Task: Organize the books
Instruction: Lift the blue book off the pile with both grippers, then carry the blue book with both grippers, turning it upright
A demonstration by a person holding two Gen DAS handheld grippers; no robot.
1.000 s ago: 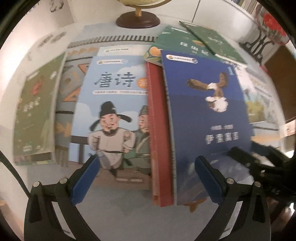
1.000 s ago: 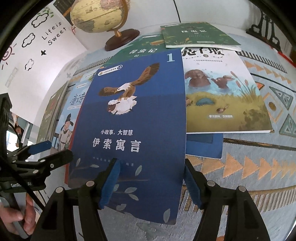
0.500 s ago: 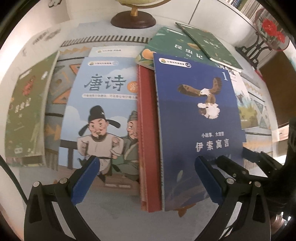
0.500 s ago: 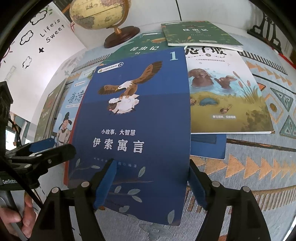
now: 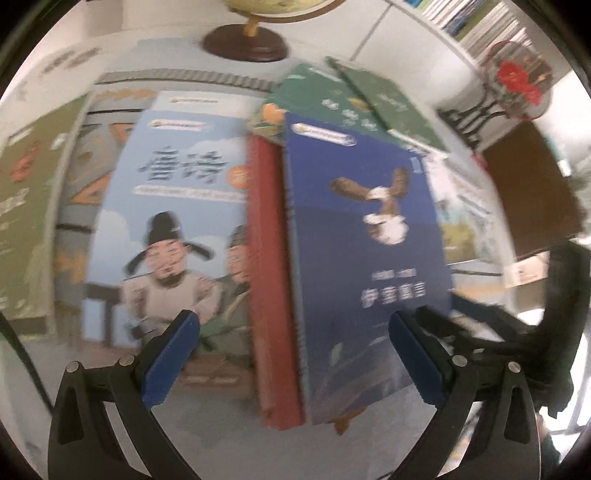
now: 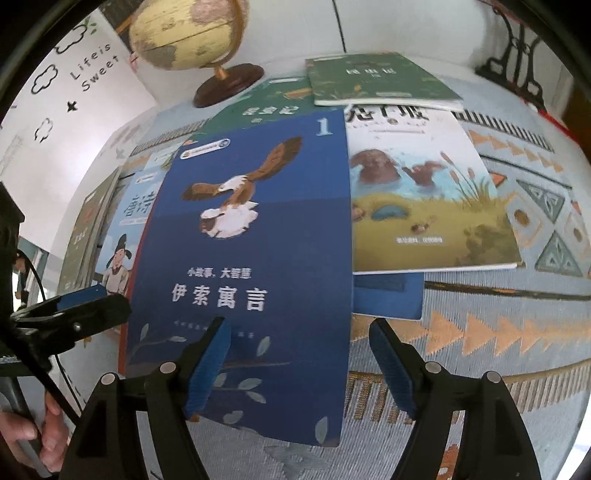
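Observation:
A dark blue book with an eagle (image 6: 243, 236) lies on top of a red book (image 5: 273, 277), beside a pale blue poetry book (image 5: 173, 221). My right gripper (image 6: 299, 369) hovers open over the eagle book's near right corner. One pad is above the cover and the other is past its edge, and neither presses on it. My left gripper (image 5: 291, 354) is open above the near ends of the poetry, red and eagle books, holding nothing. It also shows as a left gripper (image 6: 85, 306) to the left of the eagle book. The left wrist view is blurred.
A pond picture book (image 6: 424, 192), two green books (image 6: 376, 77) (image 6: 266, 107) and another blue book (image 6: 388, 299) lie on the patterned cloth (image 6: 480, 332). An olive book (image 5: 26, 203) lies far left. A globe (image 6: 184, 33) stands at the back. A hand (image 6: 37, 435) shows bottom left.
The right jaws have widened a little over the eagle book's corner. The left wrist view has tilted slightly and gone blurry. The books lie as before.

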